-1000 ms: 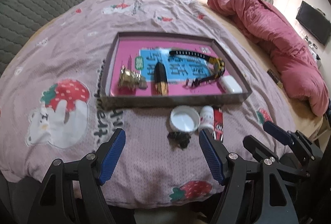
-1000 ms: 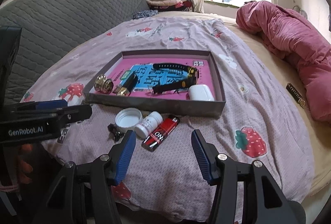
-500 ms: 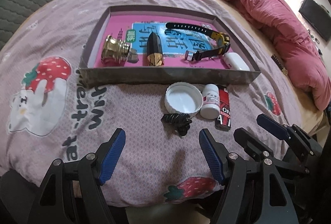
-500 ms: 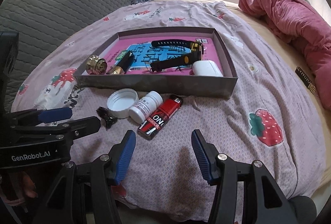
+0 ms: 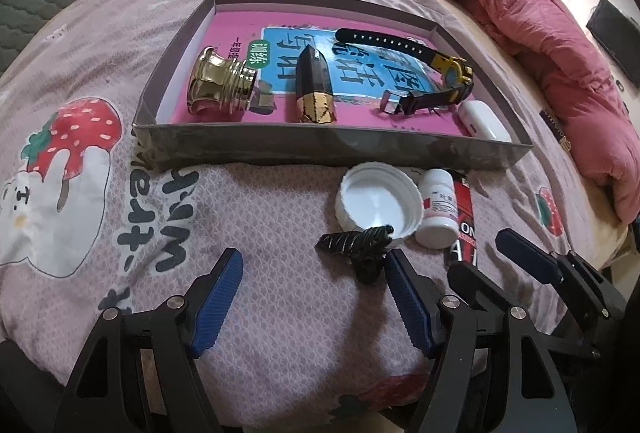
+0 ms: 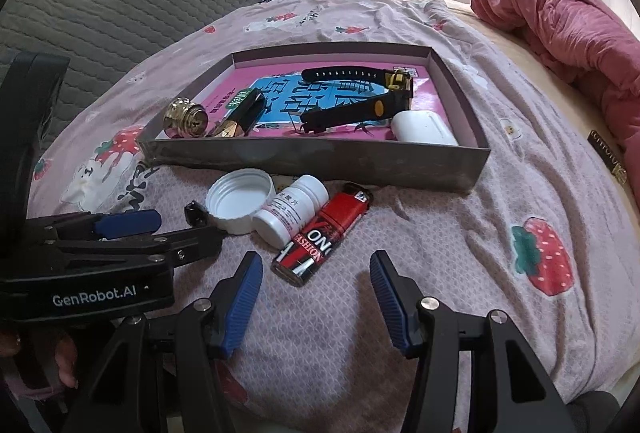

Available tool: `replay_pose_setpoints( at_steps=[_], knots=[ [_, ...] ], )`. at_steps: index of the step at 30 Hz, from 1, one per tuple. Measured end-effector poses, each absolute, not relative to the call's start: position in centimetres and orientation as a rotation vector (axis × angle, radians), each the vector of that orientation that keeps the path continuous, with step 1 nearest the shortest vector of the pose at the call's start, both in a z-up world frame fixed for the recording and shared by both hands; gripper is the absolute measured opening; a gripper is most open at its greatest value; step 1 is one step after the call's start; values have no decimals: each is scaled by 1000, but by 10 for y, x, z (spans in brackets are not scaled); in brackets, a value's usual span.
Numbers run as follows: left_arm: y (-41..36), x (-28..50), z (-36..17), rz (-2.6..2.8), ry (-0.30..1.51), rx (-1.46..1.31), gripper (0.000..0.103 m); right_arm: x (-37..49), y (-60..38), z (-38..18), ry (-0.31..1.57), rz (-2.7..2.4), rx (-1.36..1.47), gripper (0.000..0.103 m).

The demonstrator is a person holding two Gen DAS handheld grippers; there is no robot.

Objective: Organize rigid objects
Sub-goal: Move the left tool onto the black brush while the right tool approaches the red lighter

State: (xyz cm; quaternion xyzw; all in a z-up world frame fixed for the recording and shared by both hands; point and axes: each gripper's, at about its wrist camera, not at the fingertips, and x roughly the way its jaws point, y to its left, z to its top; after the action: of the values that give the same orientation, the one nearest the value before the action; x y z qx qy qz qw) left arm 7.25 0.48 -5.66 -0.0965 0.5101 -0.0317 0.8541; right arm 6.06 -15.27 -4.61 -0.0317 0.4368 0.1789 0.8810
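Strawberry bedspread (image 5: 280, 313), hair clip (image 5: 360, 249) clear left-view only

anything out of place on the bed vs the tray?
Four items lie loose in front of the tray: white cap upside down, pill bottle tipped over, lighter, black clip. No spill or damage.

Bed (image 6: 460, 253): tray (image 6: 320, 163), cap (image 6: 240, 199), bottle (image 6: 290, 213), lighter (image 6: 324, 237), clip (image 5: 356, 247).

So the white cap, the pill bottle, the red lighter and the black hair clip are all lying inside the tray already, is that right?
Not quite: both wrist views show the white cap, the pill bottle, the red lighter and the black hair clip all lying on the bedspread in front of the tray, outside it.
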Motion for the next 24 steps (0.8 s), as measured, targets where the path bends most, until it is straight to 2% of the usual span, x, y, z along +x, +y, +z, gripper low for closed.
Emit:
replay_pose_setpoints(
  at_steps=[6,9,18,24],
  knots=[
    [7,74,-59,-56,1065,-184,75,68,-149,-56,911,354,-85,56],
    [12,76,-59,-44,1060,-190,75,70,-156,-56,910,333,-71,60],
    [12,78,-61,-33,1052,-169,75,76,-189,-52,922,229,22,60],
    [10,82,-62,-36,1047,-144,75,82,-183,-58,934,228,-19,60]
  ],
)
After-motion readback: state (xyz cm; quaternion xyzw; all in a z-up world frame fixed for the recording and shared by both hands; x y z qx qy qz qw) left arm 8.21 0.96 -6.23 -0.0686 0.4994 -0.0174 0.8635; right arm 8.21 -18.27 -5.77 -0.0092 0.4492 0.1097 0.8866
